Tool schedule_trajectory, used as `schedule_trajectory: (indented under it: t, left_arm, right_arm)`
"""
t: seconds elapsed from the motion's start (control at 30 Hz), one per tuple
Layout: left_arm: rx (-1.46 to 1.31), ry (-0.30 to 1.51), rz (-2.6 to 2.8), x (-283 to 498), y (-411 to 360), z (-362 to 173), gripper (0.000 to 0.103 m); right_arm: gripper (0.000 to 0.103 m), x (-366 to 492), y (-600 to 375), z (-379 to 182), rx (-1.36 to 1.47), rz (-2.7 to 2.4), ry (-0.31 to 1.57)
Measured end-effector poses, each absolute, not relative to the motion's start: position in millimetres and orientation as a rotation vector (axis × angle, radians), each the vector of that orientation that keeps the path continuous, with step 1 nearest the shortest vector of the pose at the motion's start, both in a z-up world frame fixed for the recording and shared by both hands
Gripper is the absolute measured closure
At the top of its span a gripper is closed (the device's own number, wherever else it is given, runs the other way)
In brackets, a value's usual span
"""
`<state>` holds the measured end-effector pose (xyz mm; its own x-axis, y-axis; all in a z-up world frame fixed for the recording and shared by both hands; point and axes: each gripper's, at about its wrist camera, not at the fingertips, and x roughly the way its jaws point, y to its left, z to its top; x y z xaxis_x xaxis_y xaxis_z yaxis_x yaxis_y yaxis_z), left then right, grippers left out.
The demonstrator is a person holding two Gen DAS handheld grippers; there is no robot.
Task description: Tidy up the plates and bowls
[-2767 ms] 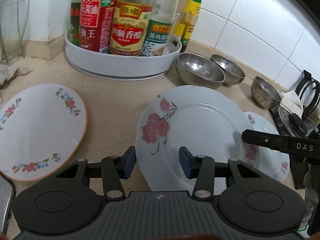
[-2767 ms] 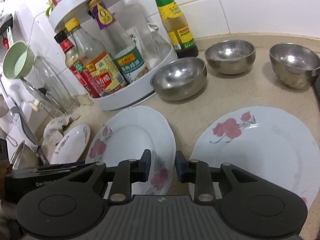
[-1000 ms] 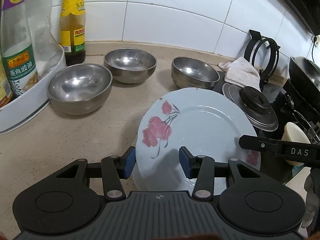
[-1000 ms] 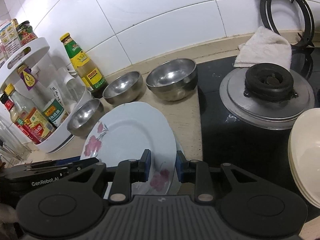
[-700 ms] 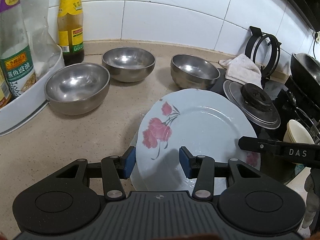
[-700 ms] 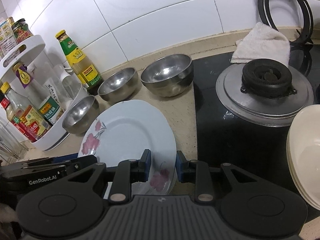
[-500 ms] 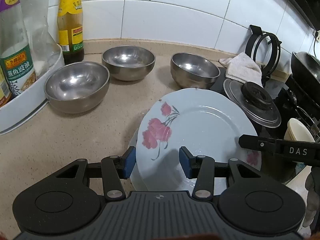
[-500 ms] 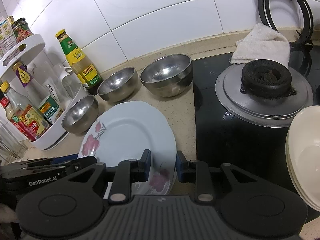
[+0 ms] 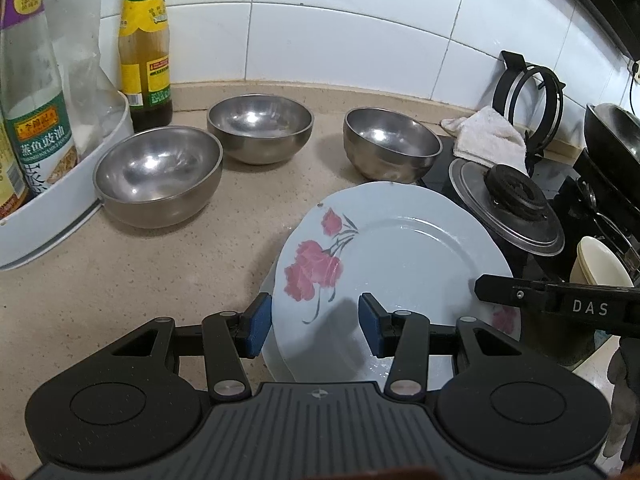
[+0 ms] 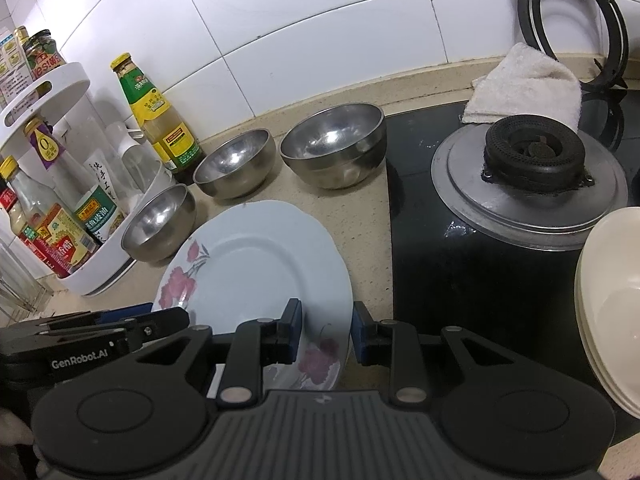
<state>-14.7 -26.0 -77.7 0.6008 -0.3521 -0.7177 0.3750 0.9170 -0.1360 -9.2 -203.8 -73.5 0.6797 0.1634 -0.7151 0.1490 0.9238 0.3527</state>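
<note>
A pale blue plate with pink flowers (image 9: 400, 256) lies on top of a second matching plate whose rim (image 9: 267, 344) shows beneath it, on the beige counter. My left gripper (image 9: 310, 324) straddles the top plate's left rim, its jaws closed on it. My right gripper (image 10: 325, 332) holds the same plate (image 10: 256, 272) at its right rim. Three steel bowls stand behind: left (image 9: 158, 174), middle (image 9: 259, 126), right (image 9: 390, 144). They also show in the right wrist view: (image 10: 160, 222), (image 10: 234, 166), (image 10: 334, 144).
A white turntable rack of sauce bottles (image 10: 60, 216) stands at the left, a green-capped bottle (image 9: 145, 44) beside it. A gas hob with burner (image 10: 534, 160), a white cloth (image 10: 524, 84) and stacked cream bowls (image 10: 612, 304) lie to the right.
Both grippers carried the flowered plate rightward, from beside the floral-rimmed plate to over the second matching plate by the hob. In the last second it settled lower onto that plate.
</note>
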Motion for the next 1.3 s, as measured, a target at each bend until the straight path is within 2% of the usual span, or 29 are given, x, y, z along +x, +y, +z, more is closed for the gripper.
schedule_trajectory:
  t: [0.77, 0.8, 0.83, 1.3]
  left_arm:
    - [0.027, 0.848, -0.419, -13.8, -29.9, -87.3, 0.049]
    - [0.028, 0.842, -0.421, -13.7, -30.0, -86.3, 0.050]
    - [0.023, 0.825, -0.439, -14.1, -29.8, -84.4, 0.057]
    - [0.027, 0.811, -0.443, -14.4, -31.7, -78.5, 0.052]
  right_arm:
    - [0.074, -3.3, -202.7, -83.7, 0.346, -0.023, 0.844]
    - [0.074, -2.9, -203.2, -83.4, 0.345, -0.026, 0.841]
    - [0.074, -2.1, -203.1, -82.8, 0.340, -0.028, 0.837]
    - [0.072, 4.7, -203.8, -68.3, 0.259, -0.054, 0.755]
